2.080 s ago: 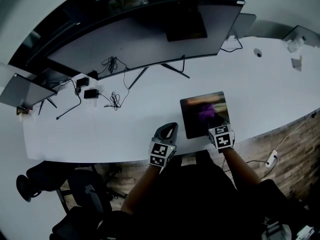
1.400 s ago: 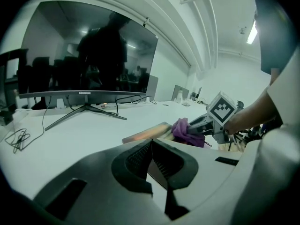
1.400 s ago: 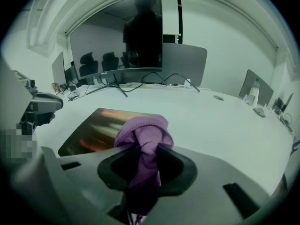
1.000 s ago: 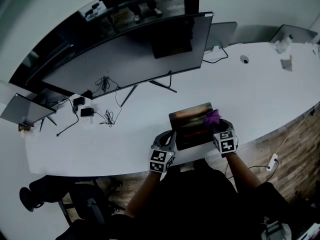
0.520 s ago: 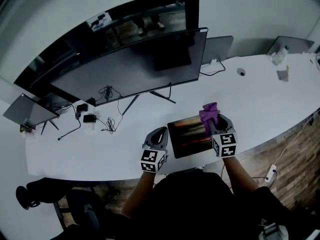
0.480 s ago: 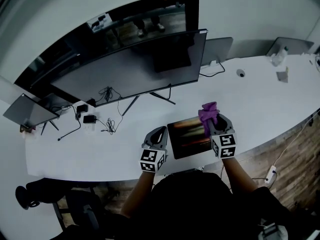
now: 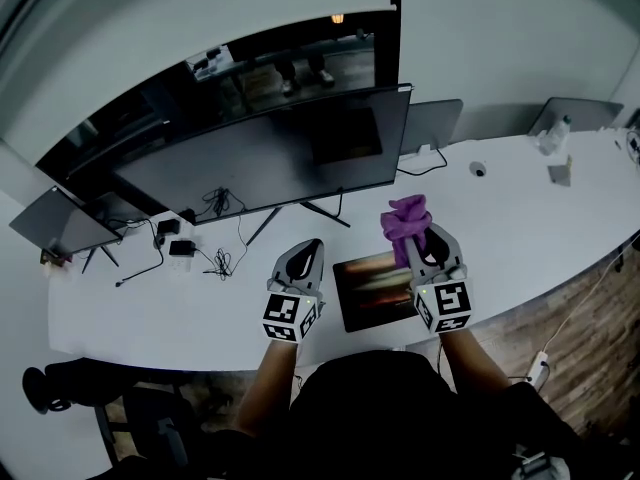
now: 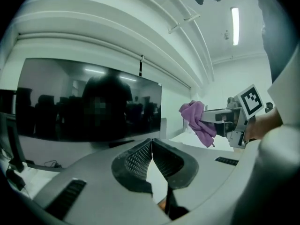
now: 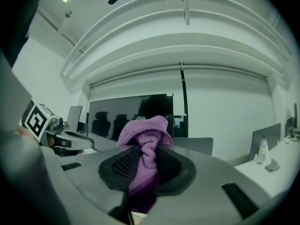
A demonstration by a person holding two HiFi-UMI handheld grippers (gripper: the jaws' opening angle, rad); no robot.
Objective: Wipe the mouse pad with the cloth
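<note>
A dark square mouse pad (image 7: pixel 372 288) lies on the white desk (image 7: pixel 520 218) near its front edge, between my two grippers. My right gripper (image 7: pixel 418 236) is lifted above the pad's right side and shut on a bunched purple cloth (image 7: pixel 404 218) (image 9: pixel 144 137), which sticks out past the fingertips. The cloth (image 8: pixel 198 122) also shows in the left gripper view, held in the air at the right. My left gripper (image 7: pixel 308 253) (image 8: pixel 151 146) is raised left of the pad, shut with its pads together and nothing between them.
A wide curved monitor (image 7: pixel 260 153) stands behind the pad, its stand legs and cables (image 7: pixel 215 233) on the desk. A laptop (image 7: pixel 55 223) sits at the far left and a second screen (image 7: pixel 432 123) behind the monitor's right end. Small items (image 7: pixel 555 158) lie far right.
Both grippers have risen off the desk. The right one lifted the purple cloth from the pad's surface up into the air; the left one rose beside the pad.
</note>
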